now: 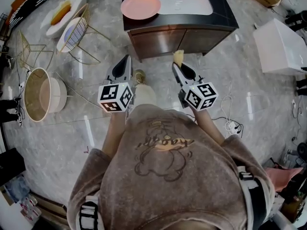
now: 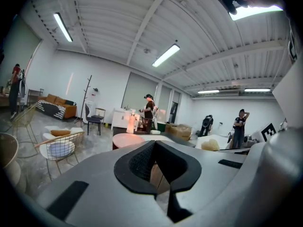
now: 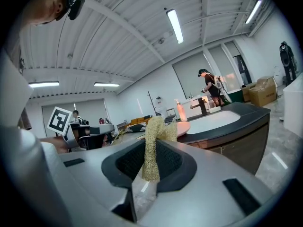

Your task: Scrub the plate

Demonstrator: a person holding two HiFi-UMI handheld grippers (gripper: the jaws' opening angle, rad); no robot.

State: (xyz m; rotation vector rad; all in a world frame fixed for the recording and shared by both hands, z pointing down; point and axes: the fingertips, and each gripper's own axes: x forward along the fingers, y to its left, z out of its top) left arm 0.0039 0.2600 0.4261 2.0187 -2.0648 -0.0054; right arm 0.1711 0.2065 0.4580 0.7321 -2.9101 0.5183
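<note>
A pink plate [image 1: 140, 5] lies on the dark counter [image 1: 225, 16], left of a white sink [image 1: 184, 1]. Both grippers hover over the floor in front of the cabinet, short of the counter. My left gripper [image 1: 127, 60] is shut with nothing between its jaws. The plate [image 2: 127, 139] shows just beyond the left gripper [image 2: 154, 148]. My right gripper [image 1: 178, 66] is shut on a beige scrub pad [image 1: 178, 57] that sticks out past the tips. In the right gripper view the scrub pad [image 3: 155, 134] stands upright in the right gripper [image 3: 152, 151], with the plate [image 3: 183, 128] behind it.
Wire chairs with cushions [image 1: 72, 32] and a round basket [image 1: 41, 94] stand to the left on the marble floor. A white box [image 1: 280, 44] is at the right, and a cable with a plug strip [image 1: 232, 126] lies near it. A faucet [image 3: 203, 106] and soap bottle [image 3: 180, 111] stand by the sink. People stand far off.
</note>
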